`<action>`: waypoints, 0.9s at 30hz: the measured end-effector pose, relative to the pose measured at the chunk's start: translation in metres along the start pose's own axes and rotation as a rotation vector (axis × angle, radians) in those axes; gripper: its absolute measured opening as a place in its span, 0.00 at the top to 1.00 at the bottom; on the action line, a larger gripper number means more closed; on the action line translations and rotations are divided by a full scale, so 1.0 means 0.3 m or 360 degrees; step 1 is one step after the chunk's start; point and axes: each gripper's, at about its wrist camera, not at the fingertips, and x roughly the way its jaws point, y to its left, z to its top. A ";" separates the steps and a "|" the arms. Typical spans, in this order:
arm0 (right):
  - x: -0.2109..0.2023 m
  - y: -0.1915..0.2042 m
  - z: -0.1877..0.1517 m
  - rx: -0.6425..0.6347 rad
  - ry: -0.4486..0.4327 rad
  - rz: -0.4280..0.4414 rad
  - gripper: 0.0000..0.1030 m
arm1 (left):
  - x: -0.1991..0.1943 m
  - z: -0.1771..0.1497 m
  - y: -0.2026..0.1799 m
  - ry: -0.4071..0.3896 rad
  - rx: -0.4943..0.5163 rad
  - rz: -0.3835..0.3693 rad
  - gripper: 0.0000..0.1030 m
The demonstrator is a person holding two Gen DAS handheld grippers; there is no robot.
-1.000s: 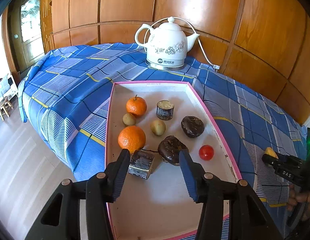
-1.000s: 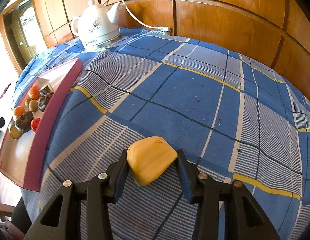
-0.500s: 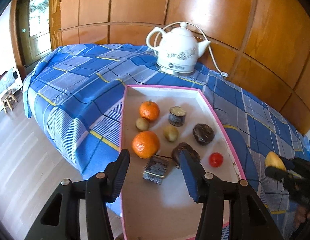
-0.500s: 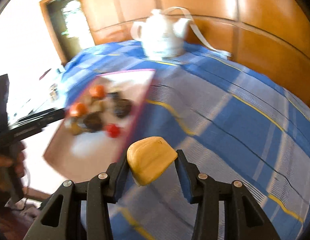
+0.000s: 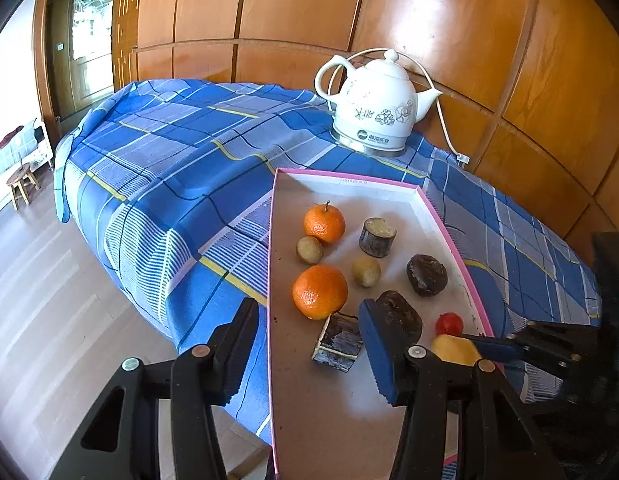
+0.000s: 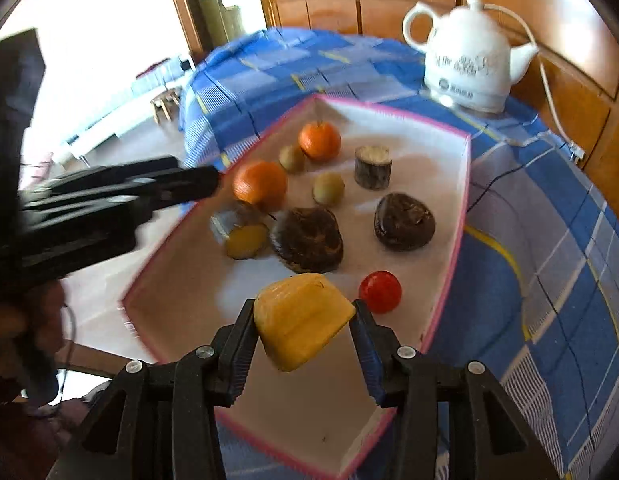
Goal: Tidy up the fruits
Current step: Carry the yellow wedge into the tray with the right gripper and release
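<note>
Right gripper (image 6: 303, 326) clamped on yellow fruit wedge (image 6: 301, 322), above near end of pink-rimmed tray (image 6: 455, 240); red tomato (image 6: 380, 291) at 2 o'clock of wedge. Left gripper (image 5: 309, 344) jaws apart, empty, over tray's left rim, orange (image 5: 319, 291) just beyond.

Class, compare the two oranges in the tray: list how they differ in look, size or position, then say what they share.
The far orange looks smaller and carries a short stem on top; the near orange looks bigger and shows no stem. The far orange sits close beside a small brownish fruit; the near orange sits by a dark log-like piece. Both are round, bright orange and rest loose in the pink-rimmed tray.
</note>
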 end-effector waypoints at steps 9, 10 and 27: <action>-0.006 -0.016 -0.042 0.0032 -0.0005 0.0056 0.48 | 0.014 -0.005 0.009 0.0016 -0.0021 -0.0004 0.47; -0.009 -0.015 -0.044 0.0032 -0.0009 0.0058 0.48 | 0.014 -0.005 0.007 0.0017 -0.0018 -0.0006 0.47; -0.028 0.007 -0.074 -0.0043 0.0012 -0.0038 0.51 | -0.001 -0.001 0.007 -0.0004 -0.0018 -0.0015 0.44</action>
